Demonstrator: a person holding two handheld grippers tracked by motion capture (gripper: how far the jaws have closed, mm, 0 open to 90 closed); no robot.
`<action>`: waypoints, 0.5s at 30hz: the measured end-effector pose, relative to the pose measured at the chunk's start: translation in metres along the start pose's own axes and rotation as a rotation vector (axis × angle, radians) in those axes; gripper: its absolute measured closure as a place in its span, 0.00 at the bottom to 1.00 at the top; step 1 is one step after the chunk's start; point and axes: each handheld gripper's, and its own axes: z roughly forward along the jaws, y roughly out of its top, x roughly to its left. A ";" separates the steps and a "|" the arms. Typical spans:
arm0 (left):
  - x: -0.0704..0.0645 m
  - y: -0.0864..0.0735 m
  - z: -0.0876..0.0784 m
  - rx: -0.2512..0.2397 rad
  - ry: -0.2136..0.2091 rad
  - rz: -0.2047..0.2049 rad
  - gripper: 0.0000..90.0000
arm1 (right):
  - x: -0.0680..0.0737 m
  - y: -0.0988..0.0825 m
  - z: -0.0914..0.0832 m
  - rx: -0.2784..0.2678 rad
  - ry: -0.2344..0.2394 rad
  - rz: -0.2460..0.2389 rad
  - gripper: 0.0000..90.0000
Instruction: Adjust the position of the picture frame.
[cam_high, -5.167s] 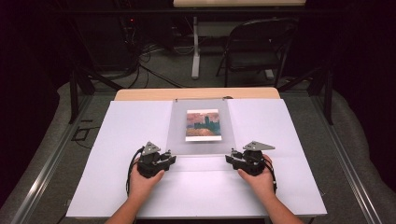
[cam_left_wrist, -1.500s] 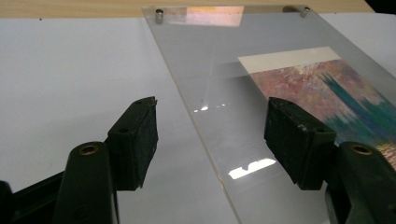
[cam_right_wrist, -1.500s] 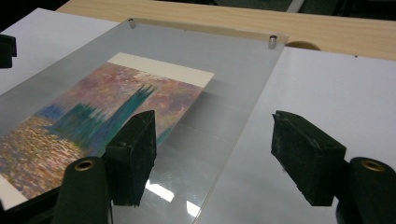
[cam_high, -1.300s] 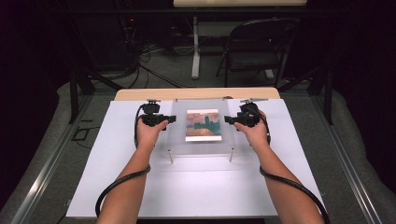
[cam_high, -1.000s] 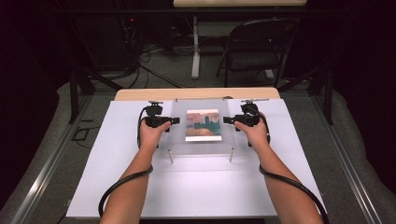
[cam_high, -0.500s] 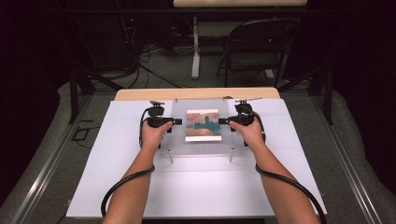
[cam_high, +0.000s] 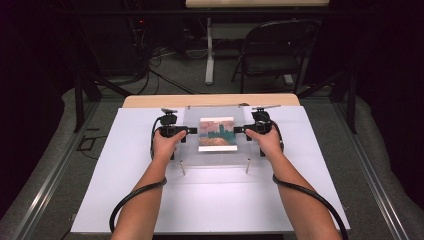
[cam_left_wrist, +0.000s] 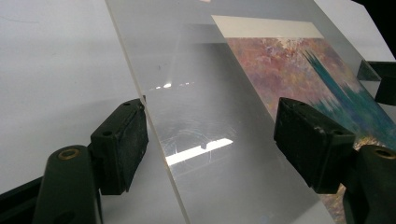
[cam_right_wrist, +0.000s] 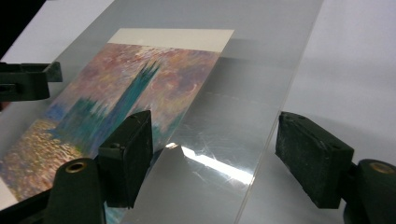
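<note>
Two grippers flank a clear acrylic sheet (cam_high: 216, 135) lying at table centre, a painted print (cam_high: 218, 133) beneath it. From the sheet's middle, the left gripper (cam_high: 189, 130) sits at 9 o'clock and the right gripper (cam_high: 239, 130) at 3 o'clock, equally near. Each gripper's jaws stand parted astride a side edge of the sheet, one above and one below, not yet clamping. Those edges run 12 to 6 o'clock.

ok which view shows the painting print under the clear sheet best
The right gripper view: the print is large and nearly whole, its teal tower and pink sky plain. The left gripper view has it cut off at the frame edge, behind one pad. The high view shows it whole but small.
</note>
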 end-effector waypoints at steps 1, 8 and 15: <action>0.000 0.000 0.000 0.001 -0.002 -0.003 0.29 | -0.001 0.000 0.001 0.009 0.015 0.014 0.30; 0.000 0.000 0.001 0.012 -0.020 -0.028 0.29 | 0.002 0.000 0.004 0.007 0.008 0.018 0.27; -0.001 0.000 0.001 0.019 -0.017 -0.038 0.29 | 0.003 0.000 0.003 0.007 0.002 0.017 0.27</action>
